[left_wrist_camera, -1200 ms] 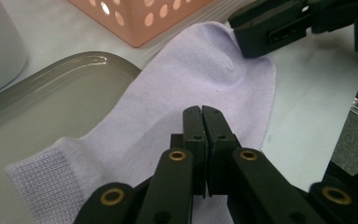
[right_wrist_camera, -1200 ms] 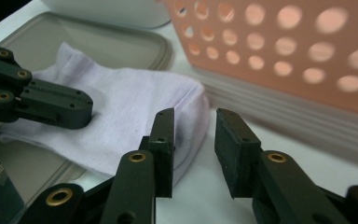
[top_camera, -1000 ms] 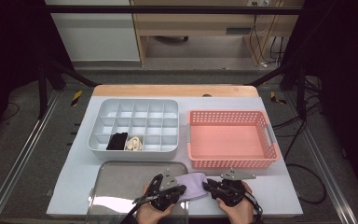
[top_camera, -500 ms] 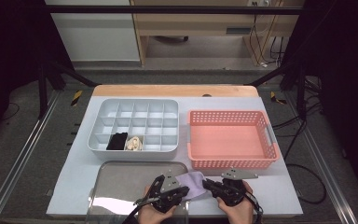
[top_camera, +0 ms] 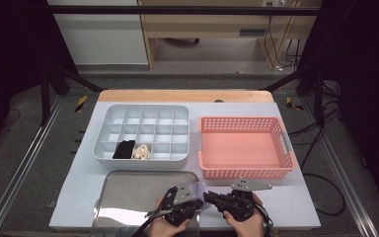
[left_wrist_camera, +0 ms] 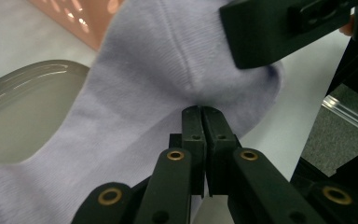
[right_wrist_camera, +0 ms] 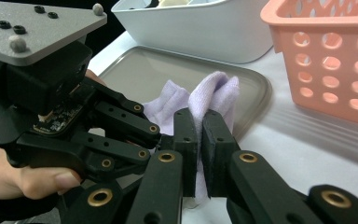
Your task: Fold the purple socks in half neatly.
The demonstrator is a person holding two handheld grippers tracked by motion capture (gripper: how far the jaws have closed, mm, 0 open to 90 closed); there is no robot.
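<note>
Both pairs of fingers I have clamped on one lilac sock (right_wrist_camera: 214, 95), left gripper (left_wrist_camera: 201, 119) and right gripper (right_wrist_camera: 199, 126) meeting over one grey tray's (top_camera: 128, 190) right edge. Behind: one pink basket (top_camera: 244, 148), one compartment box (top_camera: 145, 131) holding two rolled items.

Low in the frame, the two grippers crowd together over the lavender sock (top_camera: 199, 189), leaving no gap between them. Just above, the grey tray (top_camera: 128, 187), the compartment box (top_camera: 143, 158) and the pink basket (top_camera: 246, 170) block passage. Bare table (top_camera: 296, 207) stays open at lower right.
</note>
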